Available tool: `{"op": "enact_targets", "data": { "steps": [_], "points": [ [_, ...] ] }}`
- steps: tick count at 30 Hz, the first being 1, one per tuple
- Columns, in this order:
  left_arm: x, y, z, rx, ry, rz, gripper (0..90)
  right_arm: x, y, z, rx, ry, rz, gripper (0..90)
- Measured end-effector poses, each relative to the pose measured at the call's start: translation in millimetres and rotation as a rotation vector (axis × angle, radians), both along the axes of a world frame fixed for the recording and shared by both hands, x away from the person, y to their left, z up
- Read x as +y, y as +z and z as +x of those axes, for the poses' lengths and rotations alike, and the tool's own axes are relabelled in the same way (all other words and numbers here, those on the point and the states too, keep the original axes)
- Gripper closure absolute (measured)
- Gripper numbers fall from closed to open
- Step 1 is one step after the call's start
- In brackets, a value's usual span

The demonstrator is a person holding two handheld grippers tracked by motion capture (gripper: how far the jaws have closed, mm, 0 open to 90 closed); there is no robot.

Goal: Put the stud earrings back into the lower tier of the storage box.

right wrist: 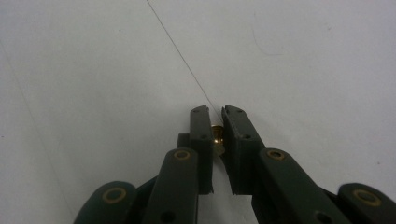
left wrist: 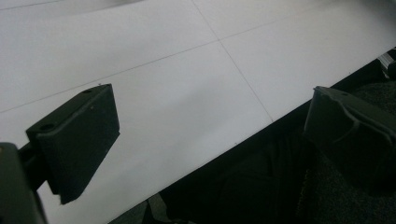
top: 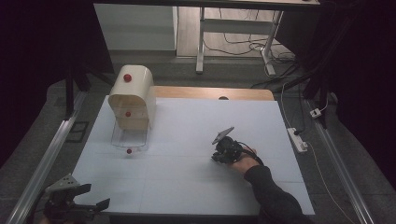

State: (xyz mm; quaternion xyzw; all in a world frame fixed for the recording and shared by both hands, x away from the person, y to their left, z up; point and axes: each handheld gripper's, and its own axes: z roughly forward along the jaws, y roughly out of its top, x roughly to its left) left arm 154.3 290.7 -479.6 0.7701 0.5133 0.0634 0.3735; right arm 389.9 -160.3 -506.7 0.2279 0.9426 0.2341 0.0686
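Observation:
In the right gripper view, my right gripper (right wrist: 215, 113) points down at the white table sheet (right wrist: 102, 70), and its two black jaws are pressed on a small brass-coloured piece (right wrist: 216, 133). What the piece is, I cannot tell. In the high view the right gripper (top: 216, 157) sits right of the table's middle, held by a hand in a dark sleeve. My left gripper (top: 95, 196) hovers at the table's near left corner. Its jaws stand wide apart with nothing between them (left wrist: 212, 116), over the table's front edge.
A cream box with red knobs (top: 134, 93) stands at the table's far left, with a clear drawer (top: 130, 138) pulled out in front of it. A power strip (top: 297, 140) and cables lie on the floor to the right.

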Motion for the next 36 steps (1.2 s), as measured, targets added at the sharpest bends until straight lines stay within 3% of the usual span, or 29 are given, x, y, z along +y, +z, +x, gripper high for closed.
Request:
{"op": "enact_targets", "data": {
  "steps": [7, 15, 23, 30, 36],
  "points": [
    [0.2, 0.1, -0.1, -0.001, -0.001, -0.002, 3.0, -4.3, 0.9, 3.2, 0.044, -0.037, 0.055, 83.0],
    [0.4, 0.0, -0.1, 0.0, 0.001, -0.003, 3.0, 0.1, 16.6, -1.0, 0.019, -0.037, 0.155, 83.0],
    [0.6, -0.2, 0.4, 0.003, 0.003, -0.006, 3.0, 15.7, 26.2, -7.5, 0.014, -0.017, 0.219, 82.9],
    [0.7, -0.4, 0.5, 0.005, 0.004, -0.006, 3.0, 34.5, 38.6, -11.1, 0.012, 0.007, 0.31, 82.9],
    [0.9, -0.4, 0.6, 0.006, 0.005, -0.007, 3.0, 47.3, 41.2, -11.0, 0.007, 0.009, 0.318, 82.9]
  ]
}}
